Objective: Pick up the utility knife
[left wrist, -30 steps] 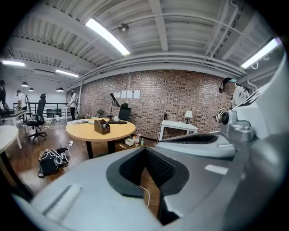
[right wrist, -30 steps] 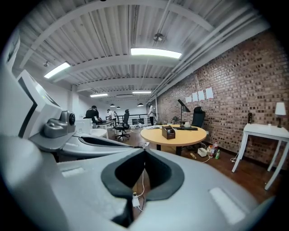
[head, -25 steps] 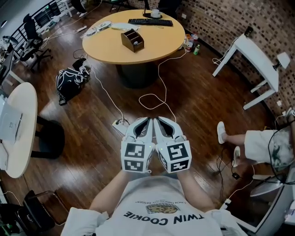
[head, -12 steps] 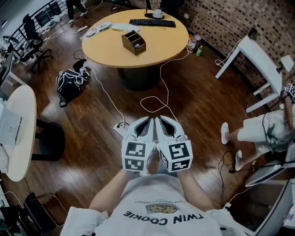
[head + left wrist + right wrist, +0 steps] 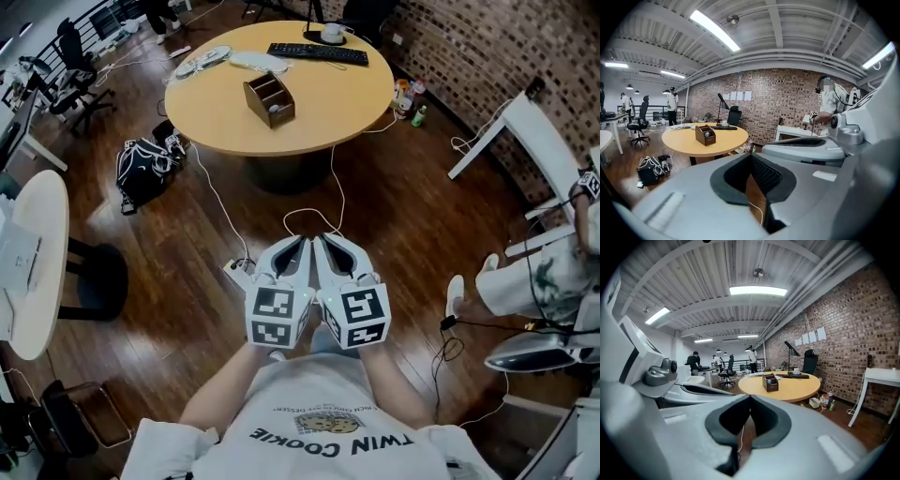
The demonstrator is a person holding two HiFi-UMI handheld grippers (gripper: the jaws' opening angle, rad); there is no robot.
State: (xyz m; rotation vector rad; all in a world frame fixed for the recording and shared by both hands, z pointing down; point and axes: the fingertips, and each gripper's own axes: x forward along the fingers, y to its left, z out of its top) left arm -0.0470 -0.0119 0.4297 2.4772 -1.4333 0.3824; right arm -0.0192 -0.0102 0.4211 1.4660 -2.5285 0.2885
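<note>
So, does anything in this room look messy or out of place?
Yes. Long white cables snake loose over the dark wood floor below the round tan table, one reaching a white power strip; that looks like a trip hazard. A black bag lies slumped beside the table.

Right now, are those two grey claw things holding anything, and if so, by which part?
Nothing is held. The left gripper and the right gripper are both shut on nothing, side by side above the wooden floor.
</note>
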